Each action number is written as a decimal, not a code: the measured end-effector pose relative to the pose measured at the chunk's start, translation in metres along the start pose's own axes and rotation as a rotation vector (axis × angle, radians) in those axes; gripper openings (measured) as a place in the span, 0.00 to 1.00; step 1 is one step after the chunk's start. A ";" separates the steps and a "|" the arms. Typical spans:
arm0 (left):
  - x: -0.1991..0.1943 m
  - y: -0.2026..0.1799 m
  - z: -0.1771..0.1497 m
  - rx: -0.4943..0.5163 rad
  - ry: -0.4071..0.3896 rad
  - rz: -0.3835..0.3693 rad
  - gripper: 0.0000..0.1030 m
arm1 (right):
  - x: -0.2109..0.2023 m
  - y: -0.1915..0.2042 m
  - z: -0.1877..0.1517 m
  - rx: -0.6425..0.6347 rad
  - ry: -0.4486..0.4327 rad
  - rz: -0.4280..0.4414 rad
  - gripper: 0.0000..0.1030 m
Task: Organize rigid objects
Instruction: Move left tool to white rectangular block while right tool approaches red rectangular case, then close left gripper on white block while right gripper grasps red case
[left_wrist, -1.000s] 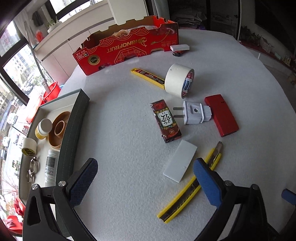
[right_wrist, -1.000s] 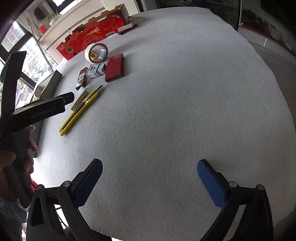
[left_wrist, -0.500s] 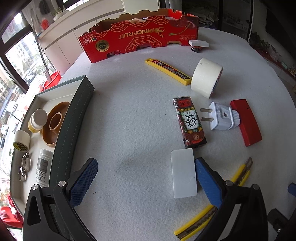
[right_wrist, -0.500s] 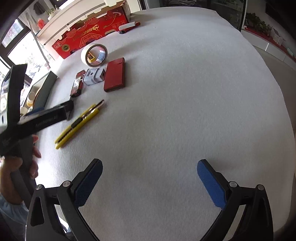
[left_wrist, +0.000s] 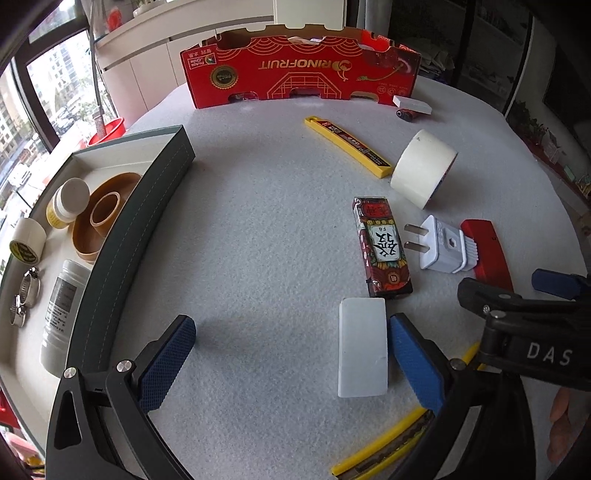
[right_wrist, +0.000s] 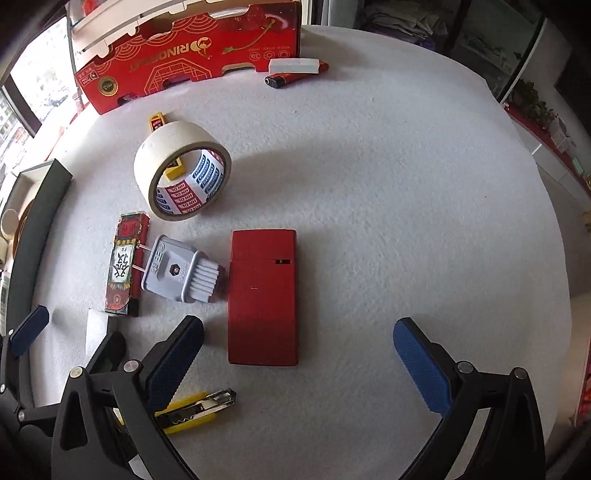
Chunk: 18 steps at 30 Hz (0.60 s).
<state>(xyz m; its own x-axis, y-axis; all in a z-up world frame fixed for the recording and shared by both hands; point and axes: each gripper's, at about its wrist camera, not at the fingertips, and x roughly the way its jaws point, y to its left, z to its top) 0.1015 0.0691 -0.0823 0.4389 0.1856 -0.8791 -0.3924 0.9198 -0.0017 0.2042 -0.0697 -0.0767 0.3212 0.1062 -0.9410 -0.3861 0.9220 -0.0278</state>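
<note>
My left gripper (left_wrist: 291, 356) is open low over the white felt table; a flat white block (left_wrist: 362, 347) lies between its fingers, close to the right pad (left_wrist: 415, 363). Beyond it lie a patterned red-black box (left_wrist: 382, 245), a white plug (left_wrist: 441, 245), a red case (left_wrist: 485, 245), a masking tape roll (left_wrist: 423, 168) and a yellow blade case (left_wrist: 349, 146). My right gripper (right_wrist: 295, 354) is open, with the red case (right_wrist: 264, 295) between its fingers. A yellow utility knife (right_wrist: 199, 406) lies under its left finger. The grey tray (left_wrist: 129, 236) holds tape rolls, bottles and clamps.
A red cardboard fruit box (left_wrist: 303, 74) stands at the table's far edge, with a white block (left_wrist: 412, 104) and a red lighter (right_wrist: 295, 75) beside it. The right gripper's black body (left_wrist: 532, 332) crowds the left view's right side. Windows and cabinets lie beyond the table.
Both grippers have moved forward and down toward the cluster. The white block now sits between the left fingers, and the red case has come between the right fingers.
</note>
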 end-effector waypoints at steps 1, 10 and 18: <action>-0.001 -0.002 -0.001 0.005 -0.004 0.006 1.00 | -0.001 -0.001 -0.001 -0.001 -0.002 0.002 1.00; -0.005 -0.014 0.001 0.031 0.019 -0.013 0.87 | -0.004 0.005 0.004 -0.020 0.017 0.005 0.92; -0.020 -0.026 -0.004 0.097 0.042 -0.094 0.24 | -0.020 0.010 -0.008 -0.031 0.000 0.050 0.35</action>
<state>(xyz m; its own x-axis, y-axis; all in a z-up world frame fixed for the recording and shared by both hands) 0.1000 0.0399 -0.0669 0.4355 0.0844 -0.8962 -0.2704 0.9619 -0.0408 0.1871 -0.0654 -0.0608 0.3003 0.1517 -0.9417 -0.4287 0.9034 0.0088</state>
